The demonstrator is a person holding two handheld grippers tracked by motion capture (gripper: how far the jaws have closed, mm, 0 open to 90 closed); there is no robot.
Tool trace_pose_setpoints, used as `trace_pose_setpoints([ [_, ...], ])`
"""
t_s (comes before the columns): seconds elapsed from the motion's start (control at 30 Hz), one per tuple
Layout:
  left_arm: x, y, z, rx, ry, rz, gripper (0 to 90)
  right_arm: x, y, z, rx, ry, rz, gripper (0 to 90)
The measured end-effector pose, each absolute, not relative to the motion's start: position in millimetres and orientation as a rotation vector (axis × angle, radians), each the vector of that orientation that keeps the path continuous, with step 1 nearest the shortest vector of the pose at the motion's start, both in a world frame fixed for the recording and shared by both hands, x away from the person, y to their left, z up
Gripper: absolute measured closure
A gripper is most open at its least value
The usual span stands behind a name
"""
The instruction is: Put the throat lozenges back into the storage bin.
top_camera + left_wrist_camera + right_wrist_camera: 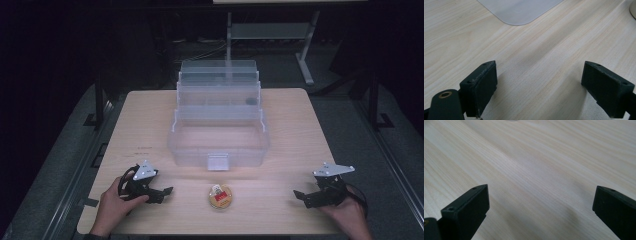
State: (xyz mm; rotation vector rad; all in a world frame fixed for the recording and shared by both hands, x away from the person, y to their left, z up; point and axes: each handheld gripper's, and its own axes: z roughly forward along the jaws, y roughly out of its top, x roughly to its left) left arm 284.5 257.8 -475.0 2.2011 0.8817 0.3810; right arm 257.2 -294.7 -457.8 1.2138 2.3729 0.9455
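Note:
A clear plastic tiered organiser box [218, 120] stands open in the middle of the light wood table [295, 125], its trays stepped back and its latch facing me. A small round container [219, 196] with a tan and red label lies in front of it near the front edge. My left gripper [161, 194] rests at the front left, held by a hand, open over bare wood [539, 85]; the box's corner [519, 11] shows ahead of it. At the front right my right gripper [302, 196] stands open above bare wood [540, 215].
The table's front edge runs just below both hands. A metal stand [305, 50] and dark floor lie beyond the far edge. Bare wood stretches on both sides of the box.

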Motion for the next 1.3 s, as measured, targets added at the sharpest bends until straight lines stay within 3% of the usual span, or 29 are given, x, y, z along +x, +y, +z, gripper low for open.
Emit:
trace_pose_setpoints([
  [1.3,284,258,-475,2.2,0.884,0.38,12.3,253,-235,-423,1.038,2.521,0.935,0.8],
])
